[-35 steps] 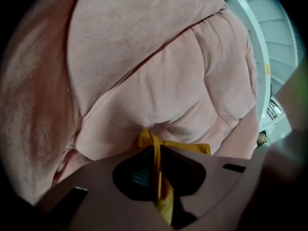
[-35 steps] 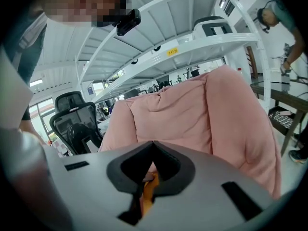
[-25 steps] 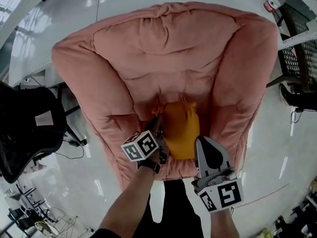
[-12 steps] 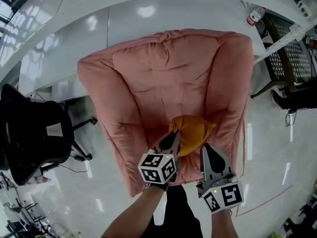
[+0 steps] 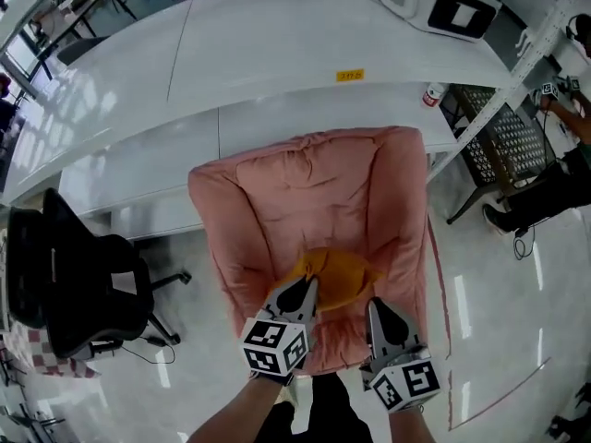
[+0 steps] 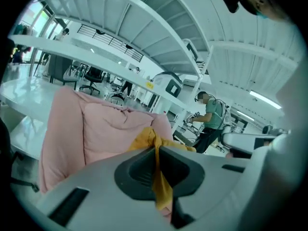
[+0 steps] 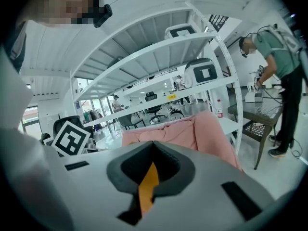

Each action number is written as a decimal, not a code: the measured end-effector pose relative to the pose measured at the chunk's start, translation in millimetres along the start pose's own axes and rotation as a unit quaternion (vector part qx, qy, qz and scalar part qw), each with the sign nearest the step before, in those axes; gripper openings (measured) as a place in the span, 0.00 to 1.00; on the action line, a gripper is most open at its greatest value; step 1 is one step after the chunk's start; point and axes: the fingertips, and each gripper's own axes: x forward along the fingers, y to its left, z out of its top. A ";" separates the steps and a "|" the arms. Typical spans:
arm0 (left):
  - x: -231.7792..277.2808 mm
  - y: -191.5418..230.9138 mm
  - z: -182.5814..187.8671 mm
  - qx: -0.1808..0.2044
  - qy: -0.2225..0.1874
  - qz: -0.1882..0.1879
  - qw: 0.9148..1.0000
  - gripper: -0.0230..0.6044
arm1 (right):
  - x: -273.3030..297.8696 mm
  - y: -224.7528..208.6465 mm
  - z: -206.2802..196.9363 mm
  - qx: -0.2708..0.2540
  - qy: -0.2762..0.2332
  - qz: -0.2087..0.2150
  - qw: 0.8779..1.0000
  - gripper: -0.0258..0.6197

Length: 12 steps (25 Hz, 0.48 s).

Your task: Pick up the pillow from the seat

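Note:
An orange-yellow pillow (image 5: 338, 275) hangs above the seat of a pink padded armchair (image 5: 305, 187). Each of my grippers pinches one side of it. My left gripper (image 5: 308, 287) is shut on the pillow's left corner; the yellow fabric (image 6: 144, 137) bunches up between its closed jaws (image 6: 156, 153). My right gripper (image 5: 374, 306) is shut on the right edge, and a strip of orange cloth (image 7: 148, 184) shows in the slit between its jaws (image 7: 151, 166). In both gripper views the armchair (image 6: 91, 129) (image 7: 180, 131) lies behind and below the jaws.
A black office chair (image 5: 78, 284) stands left of the armchair. White shelving (image 5: 277, 44) runs behind it, with a small bottle (image 5: 431, 93) on the low shelf. A mesh table (image 5: 503, 137) and a person (image 7: 281, 76) stand at the right.
Both grippers have risen with the pillow, which has come up off the seat. The armchair looks smaller and farther below. The left gripper has rolled.

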 end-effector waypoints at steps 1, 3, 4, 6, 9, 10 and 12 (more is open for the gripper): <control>-11.2 -2.6 8.5 0.003 -0.003 0.000 1.000 0.07 | -5.3 5.7 5.8 -0.002 -0.003 -0.001 1.000 0.04; -33.1 -8.8 24.4 0.008 -0.009 0.000 1.000 0.07 | -15.6 17.1 18.6 -0.006 -0.012 -0.003 1.000 0.04; -42.9 -12.0 32.1 0.011 -0.013 0.000 1.000 0.07 | -19.9 22.2 25.8 -0.008 -0.018 -0.004 1.000 0.04; -59.1 -17.1 48.2 0.023 -0.022 -0.002 1.000 0.07 | -25.7 31.6 42.1 -0.012 -0.032 -0.006 0.999 0.04; -83.6 -20.7 71.4 0.037 -0.034 -0.001 0.999 0.07 | -33.4 47.6 64.8 -0.026 -0.050 -0.002 0.998 0.04; -93.8 -21.9 78.5 0.039 -0.039 0.001 0.998 0.07 | -37.2 53.4 70.8 -0.032 -0.054 -0.001 0.998 0.04; -115.3 -25.0 94.6 0.044 -0.049 0.002 0.998 0.07 | -44.3 64.3 82.7 -0.041 -0.058 0.000 0.997 0.04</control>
